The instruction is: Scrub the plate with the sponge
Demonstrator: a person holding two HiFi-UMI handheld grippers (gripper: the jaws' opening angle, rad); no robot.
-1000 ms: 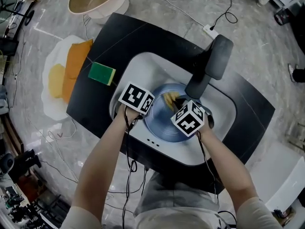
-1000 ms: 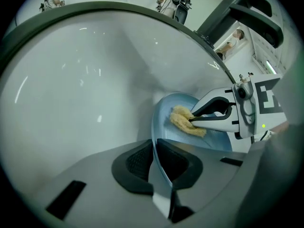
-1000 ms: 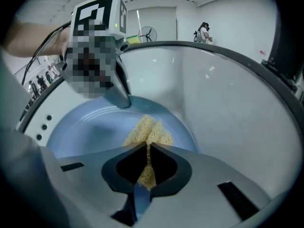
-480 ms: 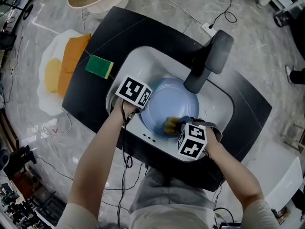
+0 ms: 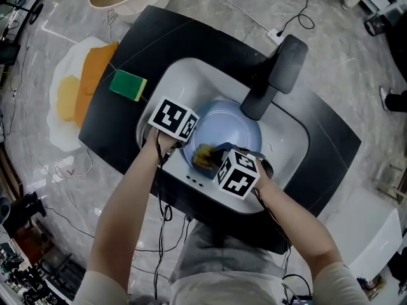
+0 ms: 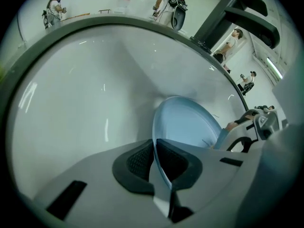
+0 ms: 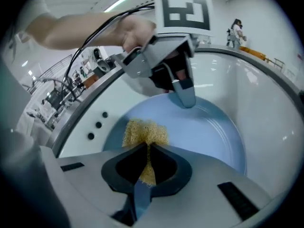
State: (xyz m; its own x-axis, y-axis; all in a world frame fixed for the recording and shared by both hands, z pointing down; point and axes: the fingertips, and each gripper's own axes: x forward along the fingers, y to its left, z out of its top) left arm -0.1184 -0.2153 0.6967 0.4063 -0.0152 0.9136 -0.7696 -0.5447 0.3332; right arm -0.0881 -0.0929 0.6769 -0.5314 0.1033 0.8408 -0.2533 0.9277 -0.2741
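A light blue plate (image 5: 232, 129) lies tilted in the white sink (image 5: 184, 81). My left gripper (image 5: 186, 143) is shut on the plate's left rim. In the left gripper view the rim (image 6: 155, 141) runs between the dark pads (image 6: 137, 163), and the jaws have just been closing on it. My right gripper (image 5: 211, 155) is shut on a yellow mesh sponge (image 5: 203, 157) and presses it on the plate's near left part. The right gripper view shows the sponge (image 7: 145, 133) pinched between the jaws against the plate (image 7: 209, 132), with the left gripper (image 7: 184, 91) at the far rim.
A black faucet (image 5: 275, 75) rises behind the plate. A green and yellow sponge (image 5: 128, 84) lies on the black counter (image 5: 159, 37), left of the sink. Orange and yellow cloths (image 5: 86, 88) lie on a white mat further left. Three drain holes (image 7: 97, 125) mark the sink's near wall.
The right gripper carried the sponge from the plate's middle down to its near edge, then left across it. The left gripper kept its hold on the rim.
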